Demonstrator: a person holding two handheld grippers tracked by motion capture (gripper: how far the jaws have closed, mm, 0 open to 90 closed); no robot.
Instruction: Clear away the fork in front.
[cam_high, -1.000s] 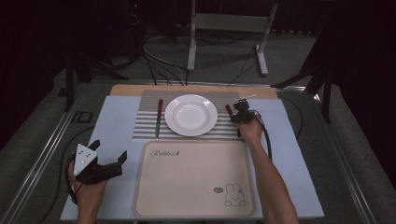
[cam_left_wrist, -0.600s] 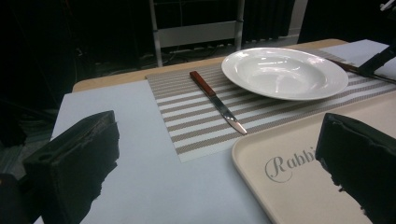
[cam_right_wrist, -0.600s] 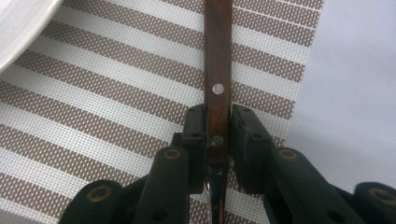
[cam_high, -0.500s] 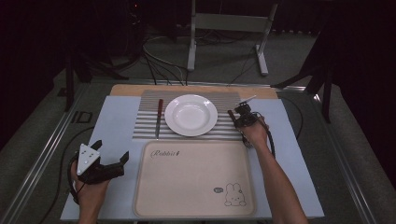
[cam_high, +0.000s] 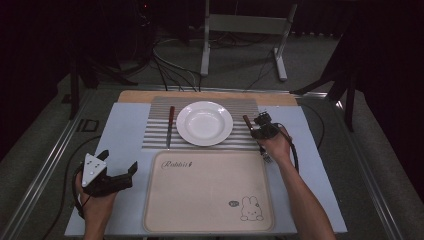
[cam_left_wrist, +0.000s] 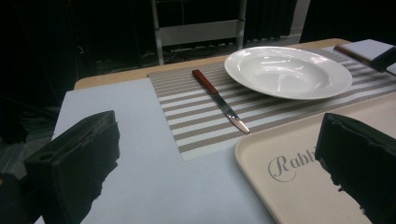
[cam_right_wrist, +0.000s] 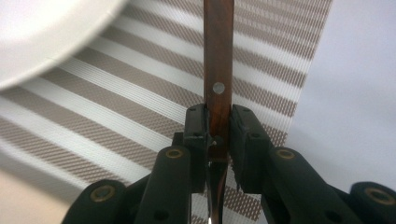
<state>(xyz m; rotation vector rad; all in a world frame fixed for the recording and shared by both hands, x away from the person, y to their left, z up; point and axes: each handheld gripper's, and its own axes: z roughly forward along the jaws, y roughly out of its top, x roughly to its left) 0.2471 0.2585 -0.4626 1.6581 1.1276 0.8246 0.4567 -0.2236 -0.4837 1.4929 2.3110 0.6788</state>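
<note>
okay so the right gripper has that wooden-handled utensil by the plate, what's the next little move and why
Probably carry it toward the tray, keeping the grip. The right gripper is shut on the wooden-handled utensil, pads pinching the handle just below its rivet, above the striped placemat right of the plate. The tray lies bare nearby, and the left gripper waits open beside it.

I am drawing my right gripper (cam_high: 260, 131), clamped on the wooden-handled utensil (cam_right_wrist: 218, 88), down and right in the high view, away from the plate (cam_high: 204, 123) toward the striped mat's (cam_high: 160, 135) right edge.
</note>
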